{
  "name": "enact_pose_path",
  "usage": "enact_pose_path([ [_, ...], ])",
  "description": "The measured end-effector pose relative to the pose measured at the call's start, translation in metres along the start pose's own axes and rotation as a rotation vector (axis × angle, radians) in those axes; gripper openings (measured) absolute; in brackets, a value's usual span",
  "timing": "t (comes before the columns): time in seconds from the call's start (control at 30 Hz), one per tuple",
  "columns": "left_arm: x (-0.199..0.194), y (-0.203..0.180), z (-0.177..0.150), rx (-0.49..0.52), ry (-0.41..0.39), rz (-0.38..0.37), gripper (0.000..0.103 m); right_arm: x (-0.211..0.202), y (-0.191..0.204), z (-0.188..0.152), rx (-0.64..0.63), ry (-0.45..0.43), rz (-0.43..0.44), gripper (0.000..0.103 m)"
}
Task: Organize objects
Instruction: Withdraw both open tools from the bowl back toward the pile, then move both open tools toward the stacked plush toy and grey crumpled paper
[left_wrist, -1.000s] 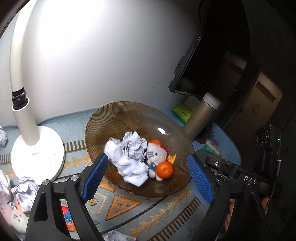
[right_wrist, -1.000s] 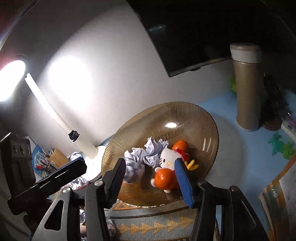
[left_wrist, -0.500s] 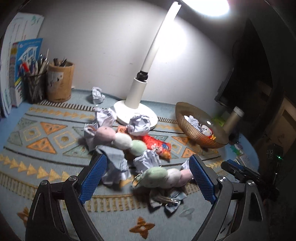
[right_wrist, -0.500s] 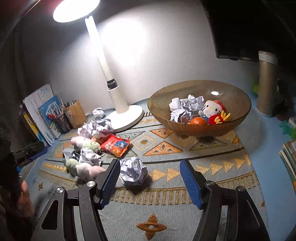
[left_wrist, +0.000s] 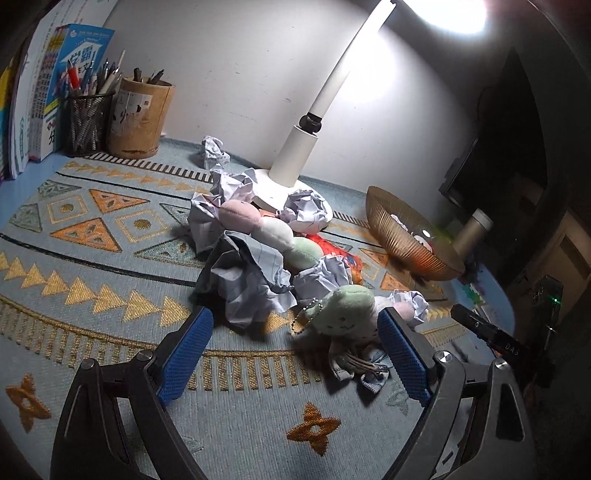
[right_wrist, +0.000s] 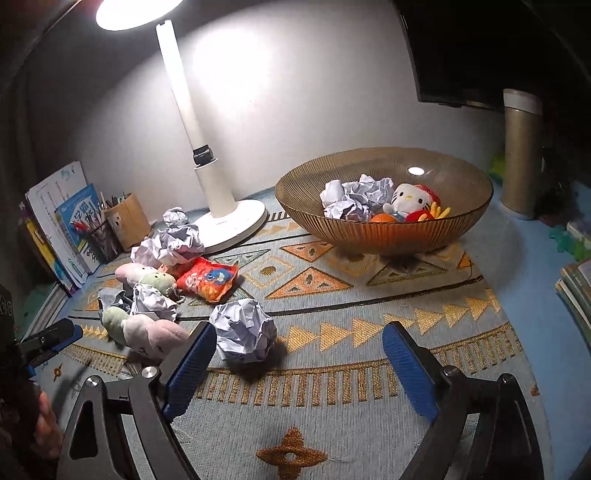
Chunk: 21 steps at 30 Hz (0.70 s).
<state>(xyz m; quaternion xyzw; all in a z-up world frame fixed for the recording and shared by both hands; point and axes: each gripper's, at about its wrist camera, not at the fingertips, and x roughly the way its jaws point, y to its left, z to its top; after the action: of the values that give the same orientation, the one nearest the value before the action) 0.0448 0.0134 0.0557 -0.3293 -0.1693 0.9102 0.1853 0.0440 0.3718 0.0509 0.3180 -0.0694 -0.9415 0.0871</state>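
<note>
My left gripper (left_wrist: 295, 332) stands open low over the patterned mat (left_wrist: 110, 295). A green plush dumpling (left_wrist: 347, 310) on a bead chain lies between its fingers, close to the right one, with a crumpled paper (left_wrist: 251, 291) just ahead. My right gripper (right_wrist: 300, 339) has its jaws opening; a crumpled paper ball (right_wrist: 243, 330) sits on the mat beside its left finger, and the pads do not press on it. The brown ribbed bowl (right_wrist: 388, 236) at the back holds crumpled paper (right_wrist: 354, 199), a white cat plush (right_wrist: 410, 201) and an orange (right_wrist: 382, 218).
More paper balls, plush dumplings (right_wrist: 147, 332) and a red snack packet (right_wrist: 207, 277) are piled near the white lamp base (right_wrist: 236, 221). Pen holders (left_wrist: 140, 118) and books (left_wrist: 48, 92) stand at the back left. A tan flask (right_wrist: 521, 155) stands right of the bowl.
Both grippers have pulled back from right over the bowl and come down to the pile on the mat. The right jaws have spread much wider.
</note>
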Motion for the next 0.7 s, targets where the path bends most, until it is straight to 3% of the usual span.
enact_pose_path([
  [0.3,0.004,0.010,-0.001,-0.063,0.018,0.024,0.091,-0.001,0.036,-0.009,-0.185,-0.018,-0.068,0.091],
  [0.53,0.004,0.011,-0.001,-0.066,0.019,0.028,0.092,-0.001,0.033,-0.008,-0.164,-0.016,-0.064,0.092],
  [0.6,0.004,0.011,-0.001,-0.071,0.017,0.034,0.101,-0.001,0.035,-0.009,-0.176,-0.017,-0.068,0.092],
  [0.7,0.003,0.013,-0.001,-0.083,0.006,0.038,0.101,0.001,0.036,-0.009,-0.177,-0.006,-0.072,0.092],
])
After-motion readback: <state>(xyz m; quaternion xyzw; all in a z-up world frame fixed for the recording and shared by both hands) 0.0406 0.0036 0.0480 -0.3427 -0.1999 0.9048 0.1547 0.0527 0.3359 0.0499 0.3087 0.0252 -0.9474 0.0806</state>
